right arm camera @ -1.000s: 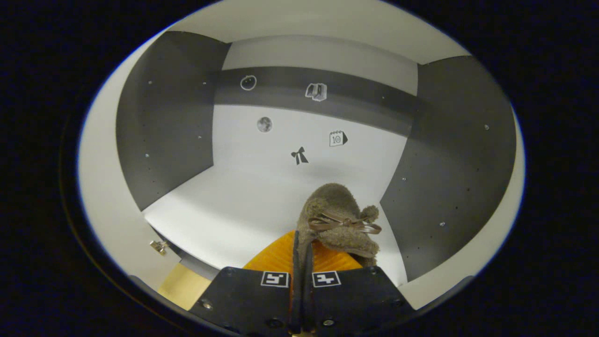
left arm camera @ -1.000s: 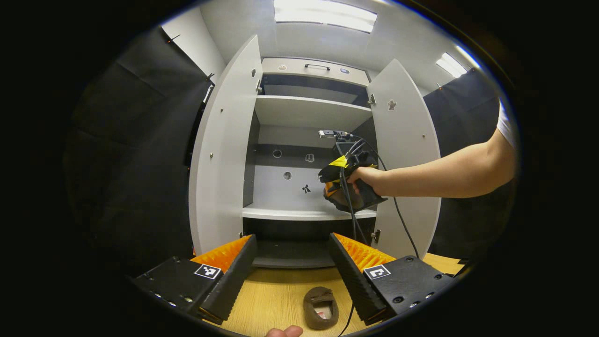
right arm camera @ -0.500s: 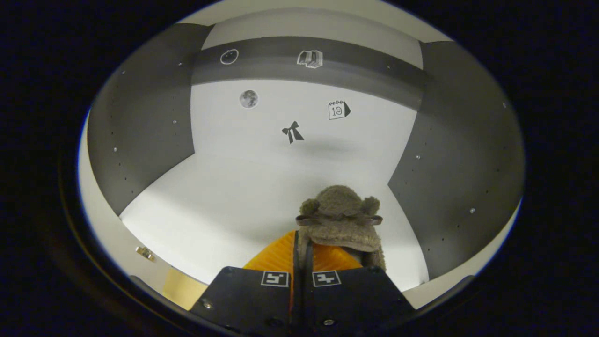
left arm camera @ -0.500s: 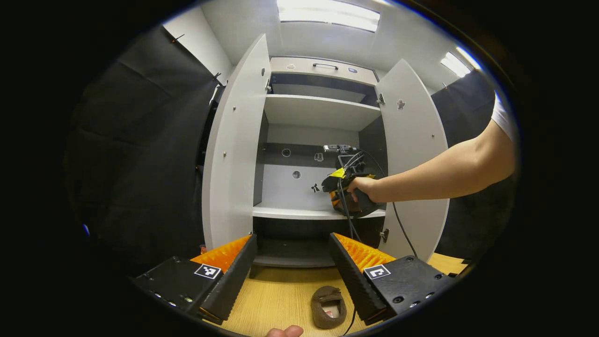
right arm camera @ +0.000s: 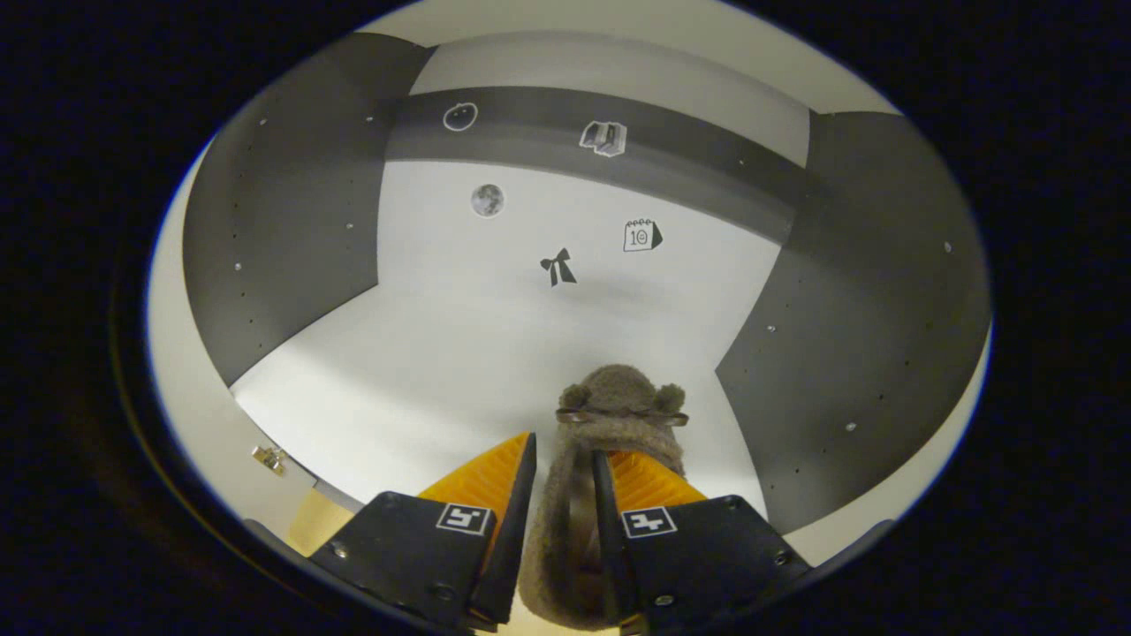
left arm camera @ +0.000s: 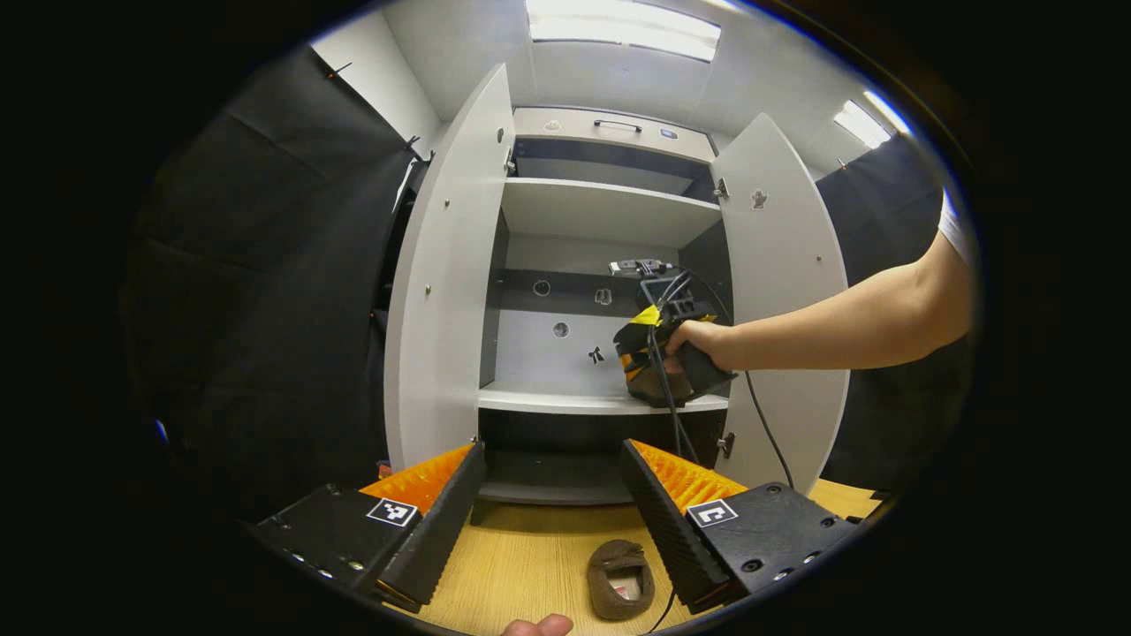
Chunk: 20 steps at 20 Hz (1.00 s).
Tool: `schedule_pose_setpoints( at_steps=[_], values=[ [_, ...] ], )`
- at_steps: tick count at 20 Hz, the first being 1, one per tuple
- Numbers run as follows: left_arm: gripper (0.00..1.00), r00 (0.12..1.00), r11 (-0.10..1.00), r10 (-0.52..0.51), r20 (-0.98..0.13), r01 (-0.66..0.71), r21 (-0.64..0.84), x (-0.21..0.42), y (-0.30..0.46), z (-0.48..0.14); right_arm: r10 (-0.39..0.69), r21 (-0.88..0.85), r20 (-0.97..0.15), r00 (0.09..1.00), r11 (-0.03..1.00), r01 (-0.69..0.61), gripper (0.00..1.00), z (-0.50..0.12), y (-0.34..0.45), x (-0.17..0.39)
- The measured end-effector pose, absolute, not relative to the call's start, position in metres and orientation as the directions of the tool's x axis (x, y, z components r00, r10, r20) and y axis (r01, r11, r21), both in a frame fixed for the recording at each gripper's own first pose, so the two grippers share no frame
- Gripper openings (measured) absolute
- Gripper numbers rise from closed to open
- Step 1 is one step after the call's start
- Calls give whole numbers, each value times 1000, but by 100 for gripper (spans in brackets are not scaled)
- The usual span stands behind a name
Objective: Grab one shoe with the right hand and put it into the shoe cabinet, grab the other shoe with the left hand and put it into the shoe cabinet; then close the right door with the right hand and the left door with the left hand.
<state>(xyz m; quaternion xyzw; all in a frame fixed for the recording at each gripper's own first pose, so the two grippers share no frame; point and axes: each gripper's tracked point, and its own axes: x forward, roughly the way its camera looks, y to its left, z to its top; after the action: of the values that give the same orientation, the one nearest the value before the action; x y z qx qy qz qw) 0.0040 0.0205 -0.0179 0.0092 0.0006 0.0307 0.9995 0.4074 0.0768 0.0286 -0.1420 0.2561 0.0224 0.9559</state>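
My right gripper (right arm camera: 563, 481) is inside the middle compartment of the shoe cabinet (left arm camera: 446, 291), reaching in over the white shelf (right arm camera: 442, 371). Its fingers stand a little apart, with the brown fuzzy shoe (right arm camera: 610, 442) between them. The shoe's side wall sits in the gap; I cannot tell whether either finger is touching it. The shoe's toe, with a thin ribbon bow across it, points toward the back panel. The shoe sits low over the shelf, near the dark right side wall (right arm camera: 866, 300); whether its sole is resting on the shelf I cannot tell. The back panel carries small stickers: a bow (right arm camera: 557, 266), a calendar (right arm camera: 641, 235), a moon (right arm camera: 487, 200).

In the left gripper view, my right hand (left arm camera: 698, 343) holds that gripper at the front edge of the middle shelf, on the right side of the opening, with its cable hanging down in front of the cabinet. Both cabinet doors stand wide open: left door (left arm camera: 442, 265), right door (left arm camera: 782, 291).

My left gripper (left arm camera: 552, 490) is held low over the wooden table (left arm camera: 521, 565), well back from the cabinet and facing it. Its fingers are spread wide with nothing between them. The second shoe (left arm camera: 622, 579) lies on the table, opening up, just beside the inner edge of the left gripper's right-hand finger (left arm camera: 663, 521) as seen in that view. A fingertip (left arm camera: 535, 626) shows at the bottom edge of the view.
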Motion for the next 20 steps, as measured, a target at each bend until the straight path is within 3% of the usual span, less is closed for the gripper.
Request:
schedule_pose_setpoints(
  at_steps=[1, 2, 5, 7, 8, 9, 11, 15, 16, 18, 20],
  values=[
    [95, 998, 998, 57, 1, -57, 18, 4, 20, -18, -19, -258, -485, 874, 958, -123, 48, 35, 76, 399],
    [95, 999, 998, 53, 3, -53, 19, 5, 19, -17, -9, -264, -458, 889, 956, -126, 41, 46, 76, 391],
    [95, 999, 999, 49, 9, -49, 18, 4, 18, -18, 48, -266, -366, 930, 952, -154, 40, 84, 78, 354],
    [95, 999, 999, 46, 11, -46, 11, 2, 17, -19, 96, -246, -316, 944, 953, -179, 58, 101, 80, 322],
    [95, 999, 999, 44, 14, -44, 8, 3, 18, -18, 110, -242, -294, 949, 952, -185, 54, 107, 80, 306],
    [95, 999, 999, 45, 14, -45, 7, 3, 19, -18, 123, -235, -274, 954, 953, -190, 63, 111, 78, 292],
    [95, 999, 999, 48, 17, -48, 10, 1, 22, -18, 143, -207, -244, 959, 958, -196, 61, 112, 77, 257],
    [95, 998, 998, 56, 27, -56, 9, -1, 26, -13, 166, -140, -184, 969, 971, -193, 76, 108, 69, 199],
    [95, 998, 998, 56, 29, -56, 6, -1, 26, -11, 164, -126, -161, 973, 975, -185, 71, 107, 67, 188],
    [95, 998, 998, 56, 26, -57, 3, -2, 26, -10, 148, -121, -113, 983, 979, -161, 78, 103, 60, 167],
    [95, 998, 999, 53, 26, -53, 4, -4, 24, -10, 151, -120, -77, 986, 980, -160, 77, 91, 60, 143]
  ],
)
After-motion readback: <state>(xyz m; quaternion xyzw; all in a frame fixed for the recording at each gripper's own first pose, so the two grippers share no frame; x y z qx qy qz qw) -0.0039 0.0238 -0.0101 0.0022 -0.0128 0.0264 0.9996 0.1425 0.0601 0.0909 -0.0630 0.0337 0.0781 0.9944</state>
